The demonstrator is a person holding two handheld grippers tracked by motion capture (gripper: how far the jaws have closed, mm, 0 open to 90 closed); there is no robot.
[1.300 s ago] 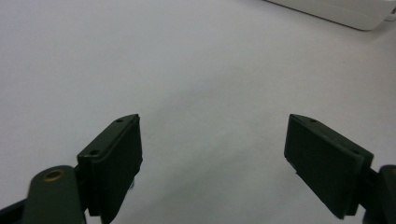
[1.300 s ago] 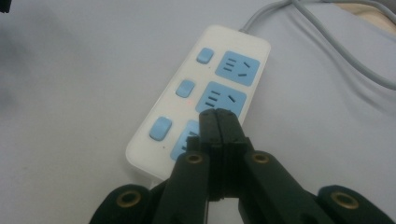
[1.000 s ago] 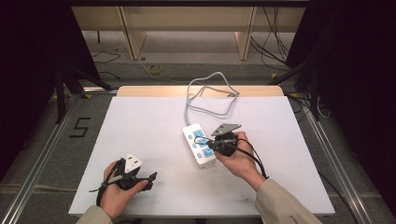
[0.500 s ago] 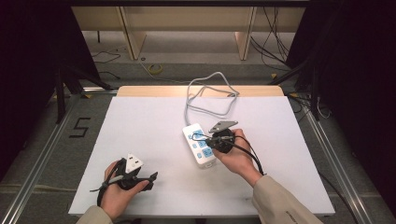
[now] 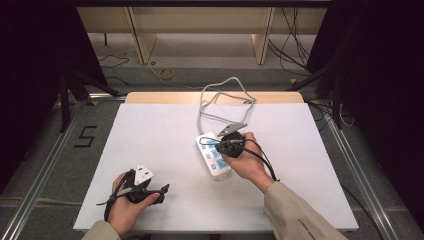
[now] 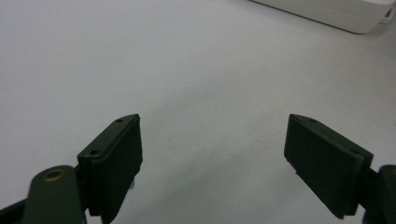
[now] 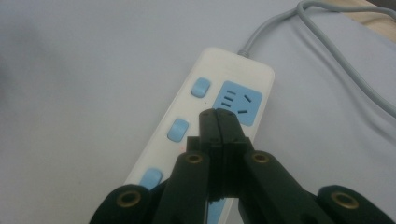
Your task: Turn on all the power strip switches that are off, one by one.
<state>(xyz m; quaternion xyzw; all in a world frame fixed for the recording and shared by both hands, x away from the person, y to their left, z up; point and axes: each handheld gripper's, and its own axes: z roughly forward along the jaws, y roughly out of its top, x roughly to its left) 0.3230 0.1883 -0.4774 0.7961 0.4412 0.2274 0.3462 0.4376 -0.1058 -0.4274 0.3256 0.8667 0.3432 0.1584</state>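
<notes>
The white power strip (image 5: pixel 214 155) is lying near the middle of the white surface (image 5: pixel 150 135), its long axis running from about 11 o'clock to 5 o'clock, with its grey cable (image 5: pixel 220 95) leaving the far end and looping toward 12 o'clock at the surface's far edge. It carries blue sockets (image 7: pixel 240 102) down one side and a row of blue switch buttons (image 7: pixel 178 130) beside them.

The right gripper (image 7: pixel 217 122) is hovering over the strip with its fingers pressed together, gripping nothing, the tip sitting over the socket row just at 3 o'clock of the middle button. The step in hand is probably pressing one of those switches with the closed tip. To do it well, the tip should be shifting toward 9 o'clock until it is centred over the chosen button, then coming straight down, since an angled push could skid the light strip across the smooth surface.

The left gripper (image 5: pixel 145 187) is resting well apart at about 7 o'clock of the strip, its fingers (image 6: pixel 112 163) standing wide open and empty; it could be steadying the strip's near end.
</notes>
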